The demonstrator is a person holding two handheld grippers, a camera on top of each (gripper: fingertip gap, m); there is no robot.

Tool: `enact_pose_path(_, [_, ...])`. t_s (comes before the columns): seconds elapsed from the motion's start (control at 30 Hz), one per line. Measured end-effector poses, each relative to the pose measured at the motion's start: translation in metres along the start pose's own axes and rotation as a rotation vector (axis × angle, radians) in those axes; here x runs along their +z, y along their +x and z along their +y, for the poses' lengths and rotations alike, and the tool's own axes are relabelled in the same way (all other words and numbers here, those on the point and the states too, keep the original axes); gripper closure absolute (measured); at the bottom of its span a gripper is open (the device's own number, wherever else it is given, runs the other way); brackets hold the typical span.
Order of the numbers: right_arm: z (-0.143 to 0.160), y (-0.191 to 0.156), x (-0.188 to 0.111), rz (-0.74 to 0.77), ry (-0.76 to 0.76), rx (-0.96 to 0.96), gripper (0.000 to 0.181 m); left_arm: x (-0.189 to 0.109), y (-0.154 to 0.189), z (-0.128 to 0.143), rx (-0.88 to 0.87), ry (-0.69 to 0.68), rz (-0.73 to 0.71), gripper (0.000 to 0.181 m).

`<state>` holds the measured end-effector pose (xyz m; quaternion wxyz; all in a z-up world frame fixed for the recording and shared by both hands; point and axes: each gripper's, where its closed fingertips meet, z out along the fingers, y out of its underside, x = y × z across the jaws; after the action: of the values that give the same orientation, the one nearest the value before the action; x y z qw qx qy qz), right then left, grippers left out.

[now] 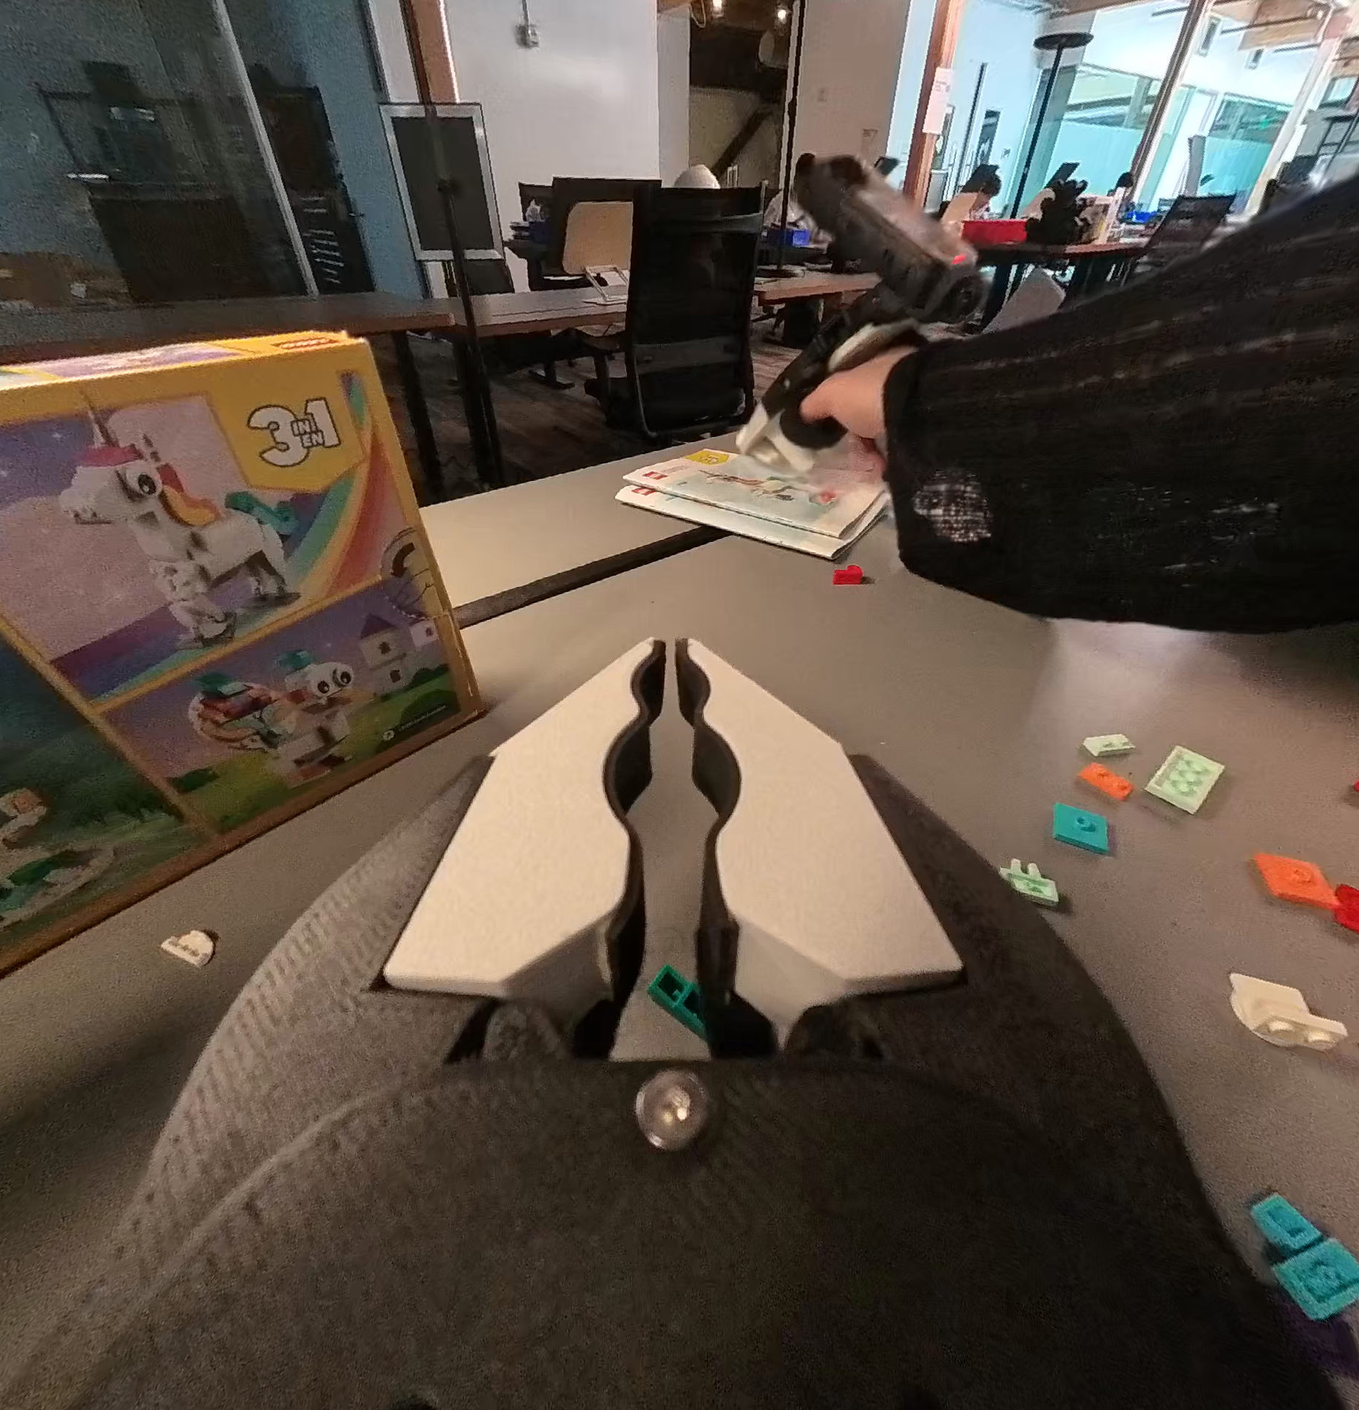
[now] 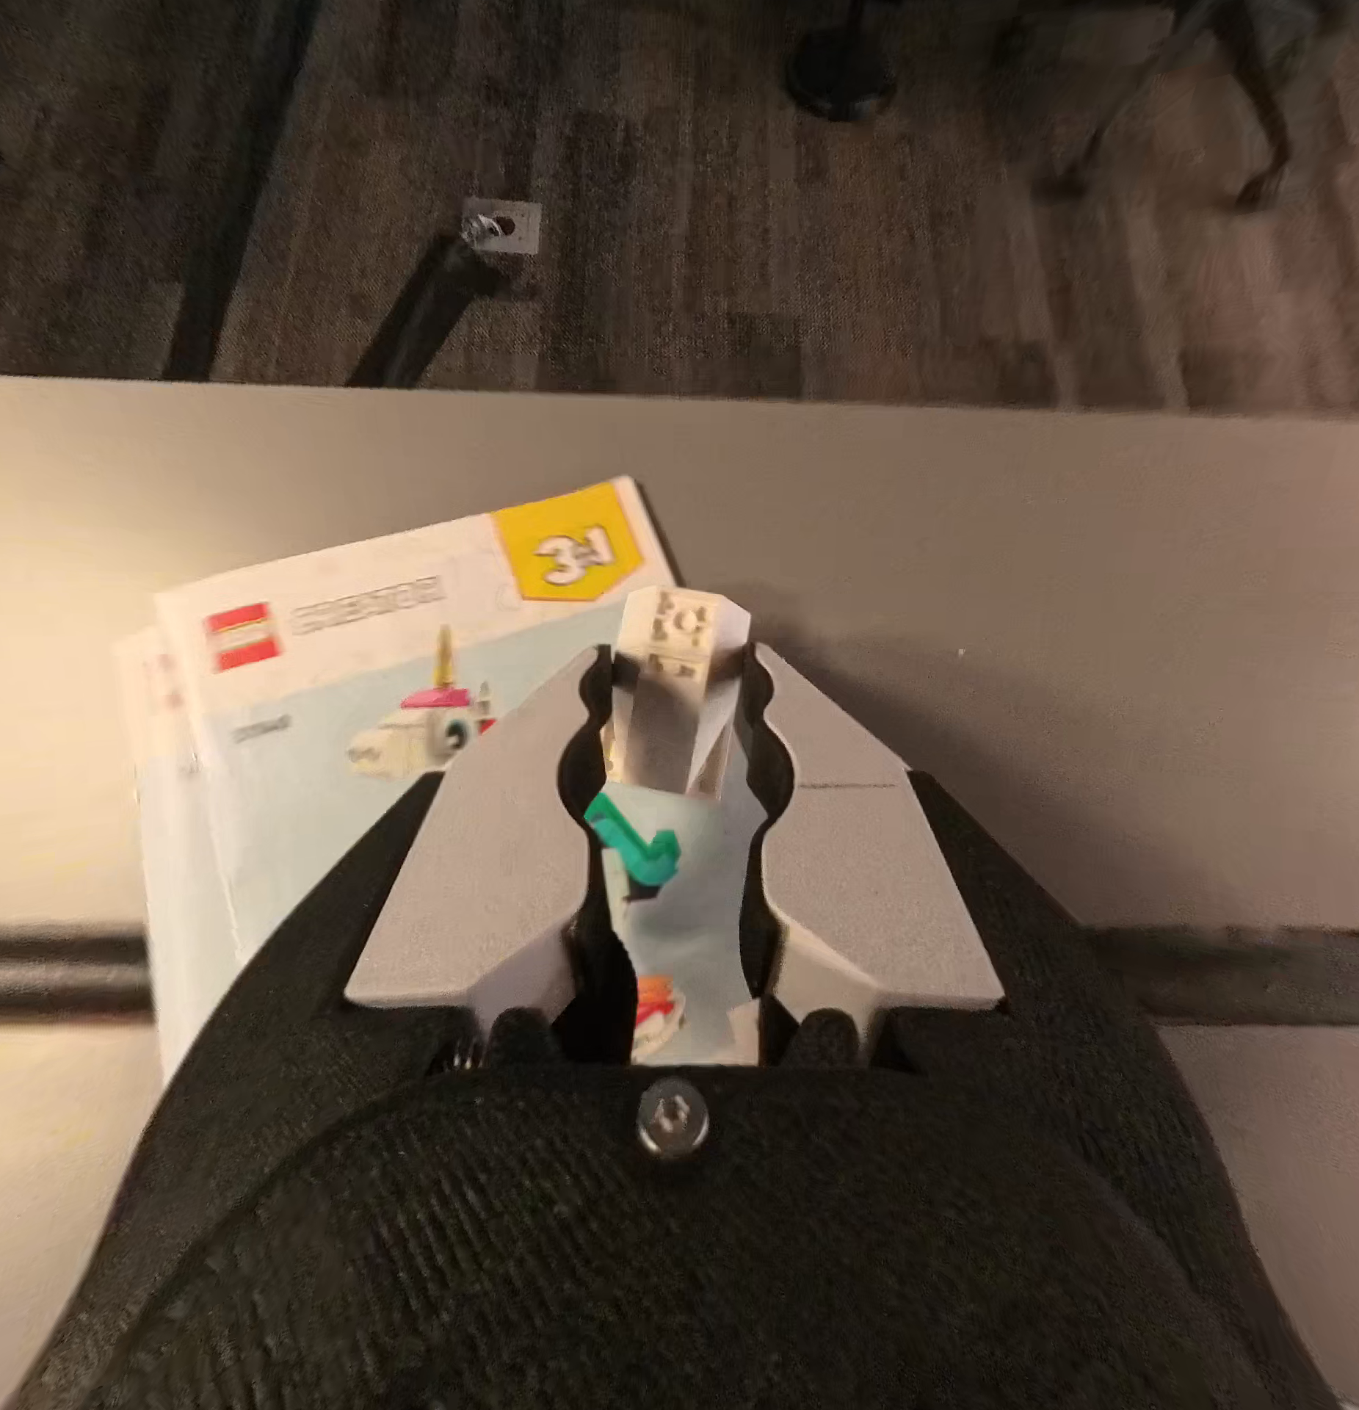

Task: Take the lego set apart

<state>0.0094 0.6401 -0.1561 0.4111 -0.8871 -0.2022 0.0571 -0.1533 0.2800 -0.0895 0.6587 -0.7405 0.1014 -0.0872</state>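
My right gripper (image 2: pixel 676 658) is shut on a white lego piece (image 2: pixel 680 619) that sticks out past the fingertips. It hangs just above the instruction booklets (image 2: pixel 317 687) near the table's far edge. In the left wrist view the right gripper (image 1: pixel 775 450) shows far off over the booklets (image 1: pixel 752 496), held by a hand in a dark sleeve. My left gripper (image 1: pixel 665 648) is low over the grey table (image 1: pixel 928 687), its tips almost touching. A small teal piece (image 1: pixel 680 1007) shows through the gap near the finger bases; I cannot tell whether it is gripped or lies on the table.
The lego box (image 1: pixel 203 610) stands on the left. Loose pieces lie on the right: a red one (image 1: pixel 848 574), a light green plate (image 1: pixel 1183 778), orange (image 1: pixel 1294 877), teal (image 1: pixel 1080 825) and white (image 1: pixel 1282 1015) pieces. A small white piece (image 1: pixel 190 948) lies by the box. Spacing between my two grippers at the tips: around 40 cm. The left tips stand about 20 cm off the light green plate (image 1: pixel 1183 778).
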Motion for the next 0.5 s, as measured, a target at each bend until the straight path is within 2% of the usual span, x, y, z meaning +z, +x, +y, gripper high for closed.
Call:
enact_pose_path(0.1, [-0.032,-0.048,-0.057,-0.113,0.265,-0.247,0.149,0.0,0.0,-0.002,-0.018,0.013,0.003,0.18])
enact_pose_path(0.2, [-0.04,-0.105,-0.146,-0.191,0.546,-0.5,0.148,0.0,0.006,-0.006,-0.083,0.042,0.05,0.18])
enact_pose_path(0.3, [-0.01,-0.16,-0.236,-0.24,0.751,-0.716,0.149,-0.002,0.016,-0.011,-0.092,0.068,0.102,0.179])
enact_pose_path(0.37, [0.022,-0.184,-0.285,-0.232,0.829,-0.801,0.148,-0.015,0.029,-0.033,-0.046,0.186,0.147,0.181])
enact_pose_path(0.43, [0.057,-0.2,-0.326,-0.21,0.898,-0.873,0.148,-0.041,0.04,-0.061,0.014,0.37,0.159,0.181])
enact_pose_path(0.5, [0.09,-0.207,-0.351,-0.141,0.934,-0.965,0.148,-0.059,0.047,-0.069,0.068,0.442,0.142,0.181])
